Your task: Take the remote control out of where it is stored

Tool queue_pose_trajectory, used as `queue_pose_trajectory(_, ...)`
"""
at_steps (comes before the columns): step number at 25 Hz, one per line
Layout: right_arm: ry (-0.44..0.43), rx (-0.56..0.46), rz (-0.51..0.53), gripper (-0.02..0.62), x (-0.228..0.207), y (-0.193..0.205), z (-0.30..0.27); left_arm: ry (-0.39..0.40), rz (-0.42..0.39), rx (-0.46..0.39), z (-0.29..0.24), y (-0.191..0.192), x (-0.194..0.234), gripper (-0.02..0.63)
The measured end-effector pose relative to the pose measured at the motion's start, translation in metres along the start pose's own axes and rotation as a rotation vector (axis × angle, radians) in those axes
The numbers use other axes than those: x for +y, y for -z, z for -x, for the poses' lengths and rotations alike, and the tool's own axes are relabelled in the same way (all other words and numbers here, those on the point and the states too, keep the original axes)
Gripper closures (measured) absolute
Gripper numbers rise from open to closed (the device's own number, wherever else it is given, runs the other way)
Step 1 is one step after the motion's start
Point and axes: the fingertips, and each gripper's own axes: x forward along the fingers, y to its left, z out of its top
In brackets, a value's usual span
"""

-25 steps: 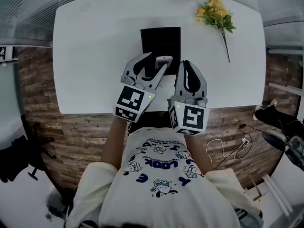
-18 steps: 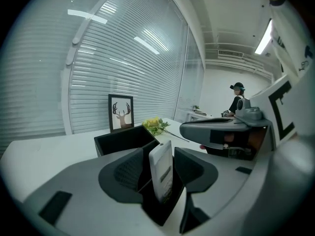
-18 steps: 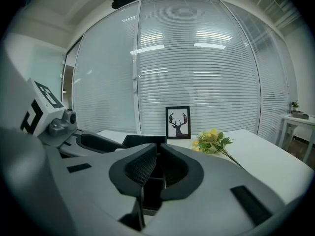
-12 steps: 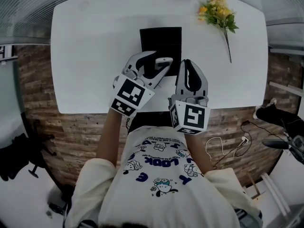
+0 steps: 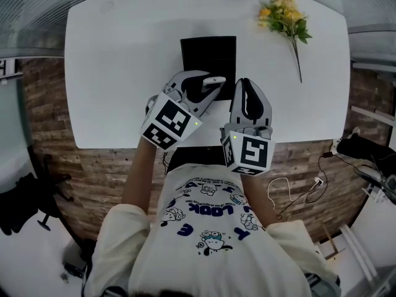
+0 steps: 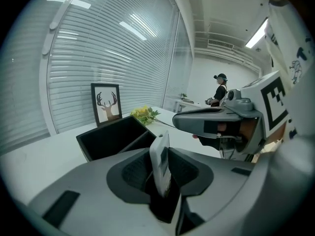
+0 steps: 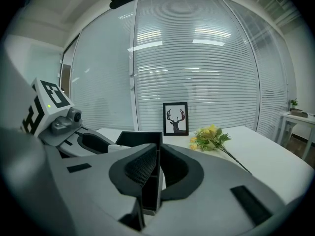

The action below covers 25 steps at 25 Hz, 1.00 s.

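Remote control (image 6: pixel 160 165) upright between jaws of left gripper (image 5: pixel 209 86); jaws just been closing, pads now pressing both its faces. Held over near end of black box (image 5: pixel 207 51) on white table (image 5: pixel 124 73). Right gripper (image 7: pixel 158 154) just beside left, jaws together, empty.

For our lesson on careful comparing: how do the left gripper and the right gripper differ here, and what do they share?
The left gripper grips the white remote control, its jaws having just been closing on it; the right gripper holds nothing, jaws together. The left gripper slants across the head view; the right gripper points straight ahead. Both reach toward the black box on the white table.
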Motion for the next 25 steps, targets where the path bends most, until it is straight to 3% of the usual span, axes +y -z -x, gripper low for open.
queue_pose_trajectory(7,0.006,0.001,-0.006,0.554,-0.006,0.003,-0.003,0.023,0.048,0.006,-0.001,0.001,0.0,0.511)
queue_pose_trajectory(14,0.001,-0.01,-0.009,0.554,-0.005,0.0,0.0,0.013,0.042,0.01,0.004,0.001,-0.003,0.526)
queue_pose_trajectory(25,-0.013,-0.04,-0.002,0.554,0.003,-0.011,0.013,-0.018,0.022,-0.051,0.027,-0.023,-0.009,0.528)
